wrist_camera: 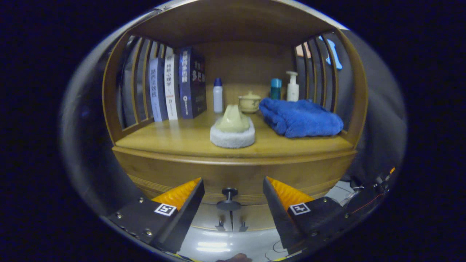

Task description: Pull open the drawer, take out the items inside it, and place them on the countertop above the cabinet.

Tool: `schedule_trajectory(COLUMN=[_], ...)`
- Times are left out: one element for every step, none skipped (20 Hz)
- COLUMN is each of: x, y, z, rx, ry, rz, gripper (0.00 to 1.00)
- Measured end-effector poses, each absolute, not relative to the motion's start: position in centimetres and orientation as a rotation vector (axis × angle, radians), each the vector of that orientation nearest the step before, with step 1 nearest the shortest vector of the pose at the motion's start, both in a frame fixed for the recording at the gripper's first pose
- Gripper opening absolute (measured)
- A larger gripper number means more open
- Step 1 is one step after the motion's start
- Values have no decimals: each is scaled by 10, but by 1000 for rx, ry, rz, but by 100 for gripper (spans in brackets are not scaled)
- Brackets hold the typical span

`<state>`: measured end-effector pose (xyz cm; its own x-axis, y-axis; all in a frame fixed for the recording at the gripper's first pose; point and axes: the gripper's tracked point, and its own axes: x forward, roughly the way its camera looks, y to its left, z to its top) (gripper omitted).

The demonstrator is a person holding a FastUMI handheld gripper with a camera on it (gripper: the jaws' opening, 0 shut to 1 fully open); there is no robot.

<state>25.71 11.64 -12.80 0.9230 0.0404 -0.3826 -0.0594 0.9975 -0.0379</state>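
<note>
At the upper left of the frame, a row of books stands upright on the wooden countertop, with a small white bottle just right of them. In the centre sits a cream brush on a white pad; a folded blue towel lies right of it. Lower centre, the drawer is closed, its dark knob between the fingers of the gripper, which is spread wide and grasps nothing.
</note>
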Motion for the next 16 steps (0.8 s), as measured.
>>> schedule_trajectory(x=[251,243,236,231,224,217,210,201,192,188,176,168,161,154,143,136], y=[110,104,97,88,76,62,50,37,27,18,9,2,-1,0,2,5], z=[-113,-97,-81,-68,-54,-41,-34,-23,-13,-4,3,6,5,2,-4,-12], rx=[-57,-59,-57,-55,-59,-65,-71,-75,-78,-81,-79,-71,-53,-24,13,53], ry=[359,323,284,248,215,186,174,154,133,115,90,80,75,76,95,123], rz=[41,39,32,15,-6,-36,-64,-94,-110,-116,-120,-114,-84,-29,33,91], gripper=[97,97,97,97,95,95,92,90,90,90,88,87,82,78,73,71])
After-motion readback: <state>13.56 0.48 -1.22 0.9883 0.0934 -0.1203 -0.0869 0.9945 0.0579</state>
